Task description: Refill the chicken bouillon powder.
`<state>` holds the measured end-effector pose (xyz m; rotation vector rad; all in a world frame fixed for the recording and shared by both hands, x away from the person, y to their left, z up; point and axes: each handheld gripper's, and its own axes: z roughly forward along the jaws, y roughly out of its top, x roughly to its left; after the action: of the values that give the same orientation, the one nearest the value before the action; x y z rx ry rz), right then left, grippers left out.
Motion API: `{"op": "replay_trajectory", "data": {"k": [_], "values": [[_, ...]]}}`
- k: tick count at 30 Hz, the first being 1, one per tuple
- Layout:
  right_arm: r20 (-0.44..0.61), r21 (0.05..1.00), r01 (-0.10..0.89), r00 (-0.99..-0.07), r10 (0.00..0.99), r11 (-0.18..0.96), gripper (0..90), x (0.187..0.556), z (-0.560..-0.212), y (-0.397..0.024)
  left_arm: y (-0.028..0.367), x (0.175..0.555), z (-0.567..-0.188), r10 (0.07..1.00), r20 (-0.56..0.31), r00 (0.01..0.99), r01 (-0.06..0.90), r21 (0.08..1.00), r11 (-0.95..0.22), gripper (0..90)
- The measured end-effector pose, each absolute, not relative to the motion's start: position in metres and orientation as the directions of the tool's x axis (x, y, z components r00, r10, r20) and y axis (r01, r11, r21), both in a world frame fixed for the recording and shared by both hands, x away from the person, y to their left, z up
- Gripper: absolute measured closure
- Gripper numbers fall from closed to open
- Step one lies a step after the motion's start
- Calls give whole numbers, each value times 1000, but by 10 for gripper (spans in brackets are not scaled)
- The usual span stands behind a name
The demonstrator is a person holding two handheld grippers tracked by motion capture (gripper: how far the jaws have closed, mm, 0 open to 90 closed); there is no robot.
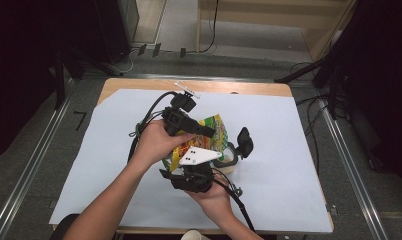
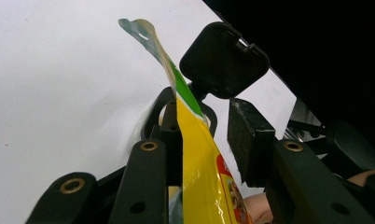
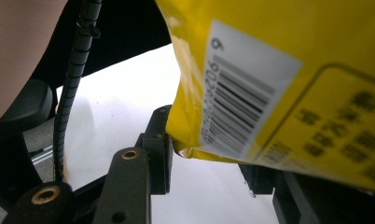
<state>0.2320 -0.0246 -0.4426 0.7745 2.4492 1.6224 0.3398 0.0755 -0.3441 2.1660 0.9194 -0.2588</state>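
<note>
The yellow snack bag (image 1: 215,131) is held up above the white paper sheet (image 1: 289,150) that covers the table (image 1: 269,89), just beside the black-handled pan (image 1: 239,147). The left tool (image 2: 206,140) has the bag's upper edge between its jaws, lying against one pad with a gap to the other. The right tool (image 3: 213,172) sits under the bag's lower corner; I cannot tell whether its jaws press on it.
</note>
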Motion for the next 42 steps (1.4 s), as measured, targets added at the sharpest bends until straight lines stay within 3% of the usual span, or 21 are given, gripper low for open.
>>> {"op": "replay_trajectory", "data": {"k": [42], "values": [[175,885,345,-868,465,312,611,233,-444,-26,75,340,-345,534,-439,723,684,566,-460,684]]}}
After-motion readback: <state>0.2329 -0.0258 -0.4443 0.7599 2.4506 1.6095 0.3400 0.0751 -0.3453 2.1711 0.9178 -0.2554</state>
